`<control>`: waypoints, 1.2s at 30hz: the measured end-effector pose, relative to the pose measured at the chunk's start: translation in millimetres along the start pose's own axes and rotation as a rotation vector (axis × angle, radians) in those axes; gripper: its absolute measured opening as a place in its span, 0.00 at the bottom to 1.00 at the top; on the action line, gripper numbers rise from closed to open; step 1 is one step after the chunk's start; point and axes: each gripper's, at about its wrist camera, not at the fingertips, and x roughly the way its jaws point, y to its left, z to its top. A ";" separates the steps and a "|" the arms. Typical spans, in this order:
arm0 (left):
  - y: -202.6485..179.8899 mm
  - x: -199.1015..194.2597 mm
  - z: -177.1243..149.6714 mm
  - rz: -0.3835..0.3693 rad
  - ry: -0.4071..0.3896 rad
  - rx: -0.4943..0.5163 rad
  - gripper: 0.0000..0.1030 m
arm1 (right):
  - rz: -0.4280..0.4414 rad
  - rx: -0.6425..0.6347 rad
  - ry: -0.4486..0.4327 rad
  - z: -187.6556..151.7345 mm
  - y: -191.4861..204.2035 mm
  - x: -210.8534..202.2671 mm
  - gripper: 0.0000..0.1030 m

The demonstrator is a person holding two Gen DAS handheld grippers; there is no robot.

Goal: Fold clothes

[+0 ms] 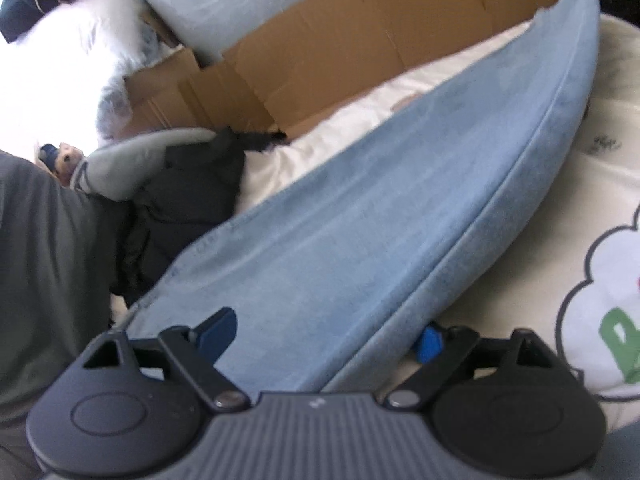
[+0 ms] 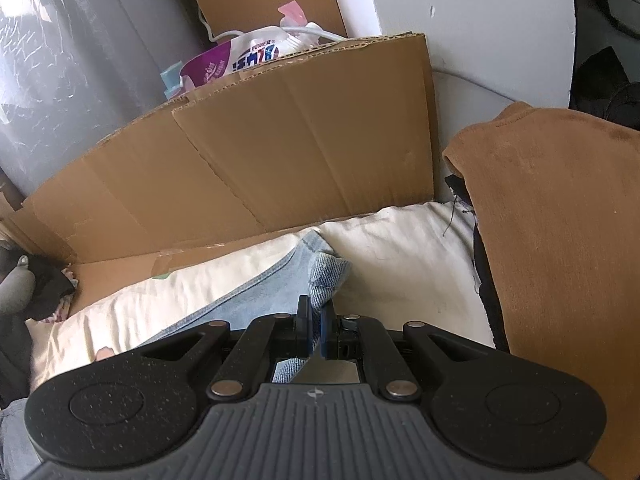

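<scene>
Between left claw (image 1: 324, 338) fingers: jeans (image 1: 360, 208) | right claw (image 2: 316, 330) pinching hem

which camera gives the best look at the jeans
The left wrist view: the jeans stretch across the frame, seam visible. The right wrist view shows only a corner pinched in the right gripper.

1. Left wrist cam sits right behind the left gripper (image 1: 324, 338), low over the jeans (image 1: 360, 216), looking along the denim toward the cardboard (image 1: 360, 44).
2. Right wrist cam sits behind the right gripper (image 2: 315, 330), very close to the jeans' corner (image 2: 326, 276), facing the cardboard (image 2: 280, 148).
3. Both views share the jeans, cream bedding (image 1: 560, 208) and cardboard.
</scene>
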 end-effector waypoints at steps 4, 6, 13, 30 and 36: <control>10.9 -13.8 -1.7 -0.052 -0.015 -0.022 0.69 | -0.013 -0.003 0.010 -4.4 -2.7 4.2 0.01; 12.1 -16.3 -2.6 -0.084 -0.011 -0.024 0.57 | -0.023 -0.010 0.017 -8.5 -5.2 6.8 0.01; 3.5 -18.2 -8.8 -0.176 0.011 0.009 0.21 | -0.051 -0.013 0.055 -26.3 -21.0 16.5 0.01; 13.8 5.7 -10.6 -0.399 0.148 0.063 0.13 | -0.150 -0.055 0.142 -68.2 -44.8 52.6 0.03; 16.5 -4.7 -9.3 -0.390 0.120 0.061 0.23 | -0.250 -0.106 0.129 -60.2 -41.6 45.9 0.26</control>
